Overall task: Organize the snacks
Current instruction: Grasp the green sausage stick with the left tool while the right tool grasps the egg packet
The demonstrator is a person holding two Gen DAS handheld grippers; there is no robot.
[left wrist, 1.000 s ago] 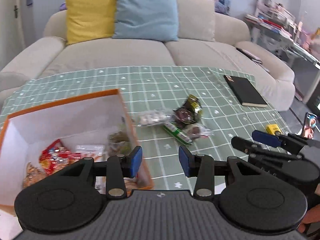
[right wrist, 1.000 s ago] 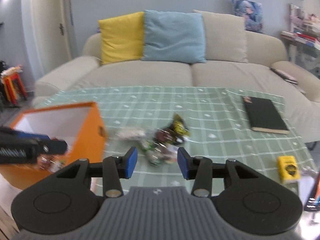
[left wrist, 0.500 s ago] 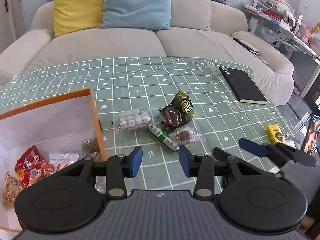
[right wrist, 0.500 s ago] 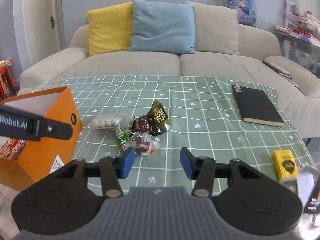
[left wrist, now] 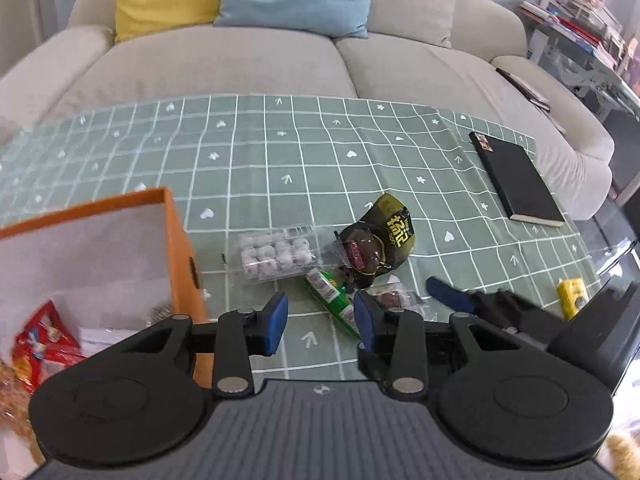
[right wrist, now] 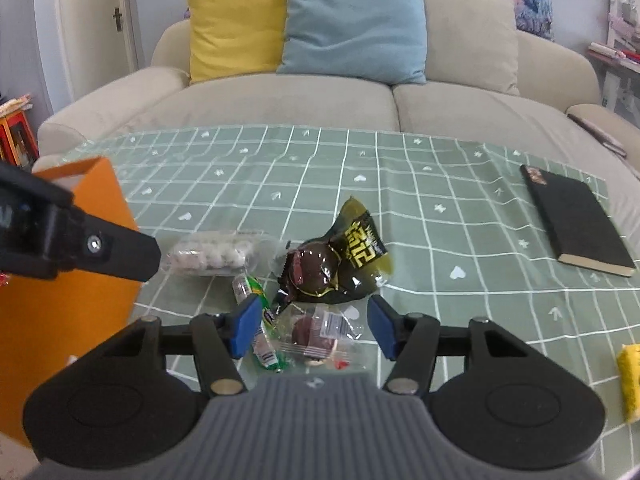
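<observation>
— Four loose snacks lie bunched on the green checked tablecloth (right wrist: 420, 216): a clear plastic tray of pale round sweets (right wrist: 212, 256), a dark glossy bag with yellow lettering (right wrist: 340, 256), a slim green-wrapped stick (right wrist: 256, 312) and a clear packet with a brown round cake inside (right wrist: 316, 332).

— And the container?

— An orange cardboard box with a white inside (left wrist: 176, 240) stands at the left of the cloth, just beside the tray of sweets. A red snack bag (left wrist: 44, 340) already lies in it, with other packets too blurred to name.

— What are the tongs doing?

— The right gripper (right wrist: 312, 326) hangs over the clear cake packet, its blue pads spread on either side of it and widening; neither pad presses on the wrapper. The green stick passes just beside its left pad.

— The other one?

— The left gripper (left wrist: 320, 322) points down at the cloth near the box's corner. Its jaws are narrowing with only bare cloth and the tip of the green stick seen between them; nothing is gripped.

— Anything else on the table?

— A black notebook (right wrist: 576, 216) lies well apart at the far right, and a small yellow packet (left wrist: 572, 296) sits near the right edge. Behind the table is a beige sofa (right wrist: 280, 112) with a yellow cushion (right wrist: 236, 24) and a light blue cushion (right wrist: 352, 24).
</observation>
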